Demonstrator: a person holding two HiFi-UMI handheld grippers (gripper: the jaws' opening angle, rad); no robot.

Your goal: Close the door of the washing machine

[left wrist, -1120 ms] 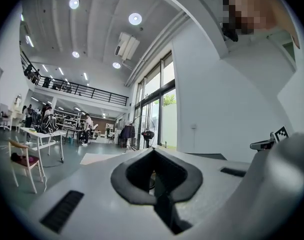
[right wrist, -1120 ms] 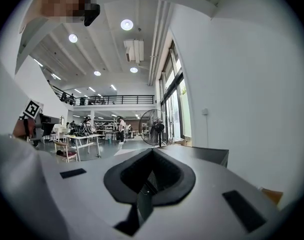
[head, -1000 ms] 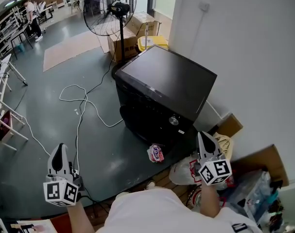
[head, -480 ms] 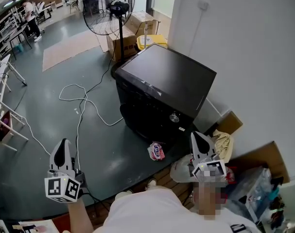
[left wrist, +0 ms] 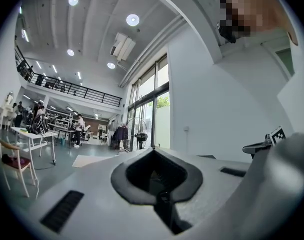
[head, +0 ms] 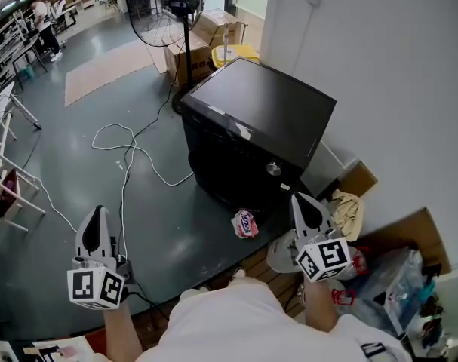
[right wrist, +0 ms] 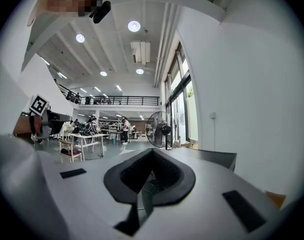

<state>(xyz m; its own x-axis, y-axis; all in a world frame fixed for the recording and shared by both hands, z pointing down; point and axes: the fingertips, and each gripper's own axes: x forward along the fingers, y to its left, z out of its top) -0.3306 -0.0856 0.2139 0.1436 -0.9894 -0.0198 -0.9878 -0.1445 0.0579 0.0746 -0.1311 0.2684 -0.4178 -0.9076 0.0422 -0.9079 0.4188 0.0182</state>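
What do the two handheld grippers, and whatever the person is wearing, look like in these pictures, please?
The left gripper and right gripper look alike. Each is a pale grey shell tapering to a point, with dark padding inside and black slots on its surface. Each carries a white cube printed with black square markers. The person wears a white top.

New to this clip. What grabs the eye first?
The black washing machine dominates the head view's middle, against the white wall, a pedestal fan behind it. A white cable loops over the grey floor to its left; a pink packet lies at its foot. The left tool and right tool sit low in frame, both shut and empty.
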